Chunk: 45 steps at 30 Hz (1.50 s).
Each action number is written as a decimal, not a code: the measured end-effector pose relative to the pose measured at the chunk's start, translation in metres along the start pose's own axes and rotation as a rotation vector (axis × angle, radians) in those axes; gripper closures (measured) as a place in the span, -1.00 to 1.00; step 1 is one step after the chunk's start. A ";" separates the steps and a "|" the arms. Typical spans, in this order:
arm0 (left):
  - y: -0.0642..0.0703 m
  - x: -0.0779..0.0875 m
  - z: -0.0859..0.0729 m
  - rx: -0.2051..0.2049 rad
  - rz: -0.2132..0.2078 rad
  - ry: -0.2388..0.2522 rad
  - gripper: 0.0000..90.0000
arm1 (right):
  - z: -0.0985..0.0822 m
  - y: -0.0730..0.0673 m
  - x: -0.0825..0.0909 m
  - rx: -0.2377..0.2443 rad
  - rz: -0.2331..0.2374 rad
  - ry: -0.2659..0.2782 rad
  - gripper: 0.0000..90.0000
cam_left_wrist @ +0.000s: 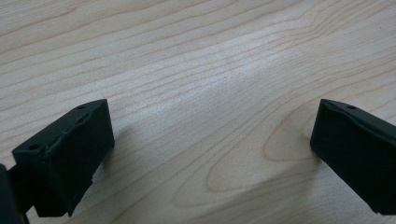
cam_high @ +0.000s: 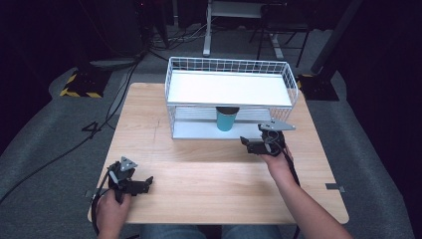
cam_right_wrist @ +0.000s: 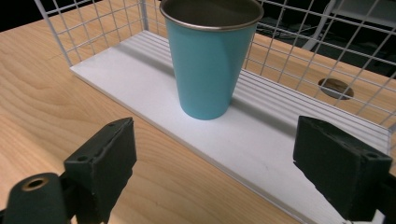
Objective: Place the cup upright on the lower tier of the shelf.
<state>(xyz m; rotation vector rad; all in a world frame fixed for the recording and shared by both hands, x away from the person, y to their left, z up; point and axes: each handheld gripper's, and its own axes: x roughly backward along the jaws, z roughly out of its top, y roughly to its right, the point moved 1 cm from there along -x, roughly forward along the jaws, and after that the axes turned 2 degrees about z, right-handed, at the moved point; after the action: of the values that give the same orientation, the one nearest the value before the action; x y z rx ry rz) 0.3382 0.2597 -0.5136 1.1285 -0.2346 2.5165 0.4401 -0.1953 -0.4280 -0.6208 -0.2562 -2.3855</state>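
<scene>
A big wooden table (cam_high: 199,174) sits in a dark room. On its far half stands a white wire rack (cam_high: 229,94) with a flat white top shelf and a white bottom shelf. From the high view, a blue cup (cam_high: 225,119) stands upright on the bottom shelf, partly hidden under the top shelf. The right gripper view shows more: the cup has a shiny metal rim and inside, and behind the wires there is a round hole (cam_right_wrist: 335,88) in the table.

The right gripper (cam_high: 255,144) is near the front of the rack, just right of the cup. Its jaws are spread wide with nothing between them.

The left gripper (cam_high: 145,183) rests at the near left corner, well apart from the rack. Its own view shows its jaws spread wide over bare wood
</scene>
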 end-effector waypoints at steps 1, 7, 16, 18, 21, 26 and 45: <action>0.000 0.000 0.000 0.000 0.000 0.000 -1.00 | -0.001 0.001 0.003 0.002 0.003 -0.001 -0.67; 0.000 0.000 0.000 0.000 0.000 0.000 -1.00 | -0.009 0.006 0.024 -0.016 0.027 -0.009 -0.65; 0.000 0.000 0.000 0.000 0.000 0.000 -1.00 | -0.029 0.018 0.058 -0.039 0.036 -0.010 -0.65; 0.000 0.000 0.000 -0.001 0.001 0.000 -1.00 | -0.033 0.020 0.065 -0.048 0.042 -0.006 -0.65; 0.000 0.000 0.000 0.000 0.000 -0.001 -1.00 | -0.040 0.023 0.073 -0.054 0.051 -0.014 -0.65; 0.000 0.000 0.000 0.000 0.000 -0.003 -1.00 | -0.056 0.027 0.082 -0.055 0.048 -0.030 -0.65; 0.000 0.000 0.000 0.000 0.000 -0.003 -1.00 | -0.128 0.038 0.092 -0.061 -0.034 -0.130 -0.64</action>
<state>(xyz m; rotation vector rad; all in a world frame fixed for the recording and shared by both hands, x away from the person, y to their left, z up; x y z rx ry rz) 0.3384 0.2595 -0.5133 1.1327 -0.2350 2.5149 0.3552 -0.3176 -0.4924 -0.8077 -0.2528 -2.3958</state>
